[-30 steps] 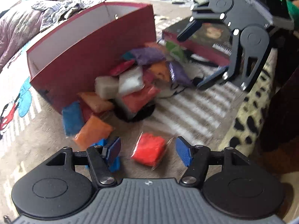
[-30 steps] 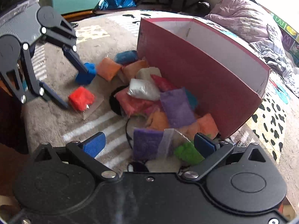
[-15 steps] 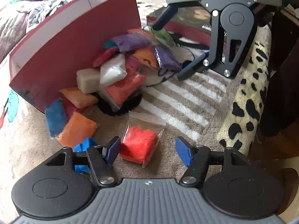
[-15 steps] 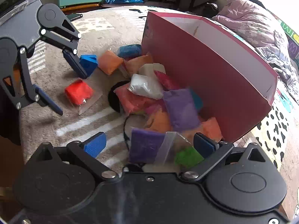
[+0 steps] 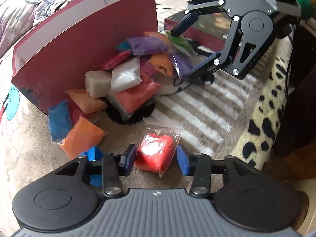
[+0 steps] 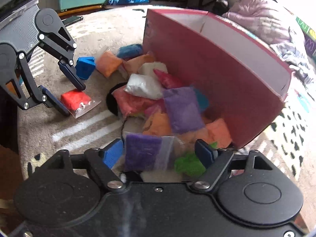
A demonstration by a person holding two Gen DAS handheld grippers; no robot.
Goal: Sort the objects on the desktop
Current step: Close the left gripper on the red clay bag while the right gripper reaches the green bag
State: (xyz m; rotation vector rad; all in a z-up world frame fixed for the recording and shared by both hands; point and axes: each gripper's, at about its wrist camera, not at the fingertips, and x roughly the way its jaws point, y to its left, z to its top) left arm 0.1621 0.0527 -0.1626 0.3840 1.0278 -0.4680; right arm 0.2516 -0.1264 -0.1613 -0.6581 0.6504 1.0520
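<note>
A red clay packet in clear plastic lies on the carpet between the open fingers of my left gripper; it also shows in the right wrist view. My right gripper is open, its fingers on either side of a purple packet and a green packet at the near edge of a pile of coloured packets. The pile leans against a red cardboard box. The right gripper also shows in the left wrist view.
A blue plastic block lies beside the left gripper. Orange and blue packets sit at the pile's left. A dark tray lies behind the right gripper. Bedding lies beyond the box.
My left gripper has moved forward so the red packet now sits between its fingers. My right gripper has moved down over the purple and green packets.
</note>
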